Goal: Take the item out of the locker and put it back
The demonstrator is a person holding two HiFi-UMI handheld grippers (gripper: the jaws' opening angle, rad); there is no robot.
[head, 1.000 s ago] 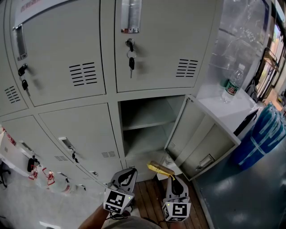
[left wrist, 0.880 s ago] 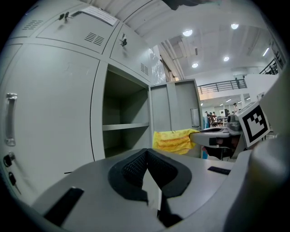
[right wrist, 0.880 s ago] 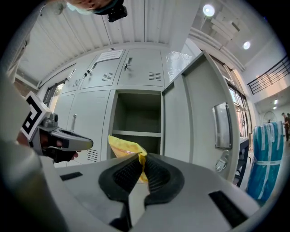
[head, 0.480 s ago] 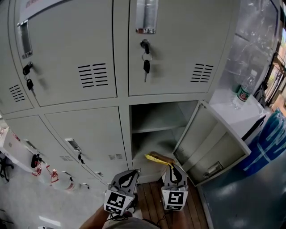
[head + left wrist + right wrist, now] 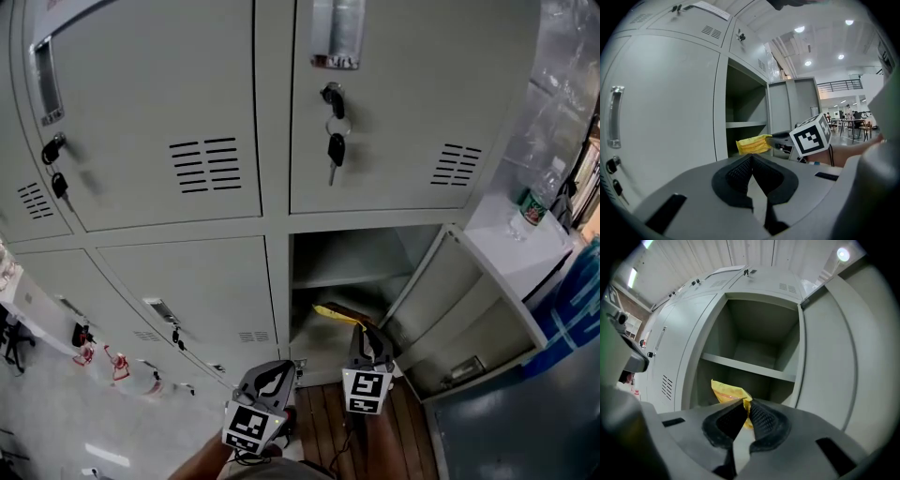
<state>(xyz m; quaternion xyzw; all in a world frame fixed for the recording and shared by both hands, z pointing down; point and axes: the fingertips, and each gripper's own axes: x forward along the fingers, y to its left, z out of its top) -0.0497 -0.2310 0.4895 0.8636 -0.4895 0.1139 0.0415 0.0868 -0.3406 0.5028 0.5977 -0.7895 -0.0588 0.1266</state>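
Forward goes the right gripper (image 5: 746, 405), jaws pinched on the yellow packet (image 5: 725, 391), now at the mouth of the open locker (image 5: 366, 253), below its shelf (image 5: 745, 365). Left gripper (image 5: 751, 161) hangs beside it, closed and empty. Taking out looks done; laying the packet inside and letting go remain.

Grey locker bank (image 5: 187, 112), keys (image 5: 336, 148) hanging in its doors. Below it, wood-plank floor (image 5: 323, 422). To its right, white ledge (image 5: 520, 258) with water bottle (image 5: 532, 208), blue container (image 5: 577, 309), grey floor (image 5: 525, 422). Ceiling lights (image 5: 799, 29) lit beyond it.
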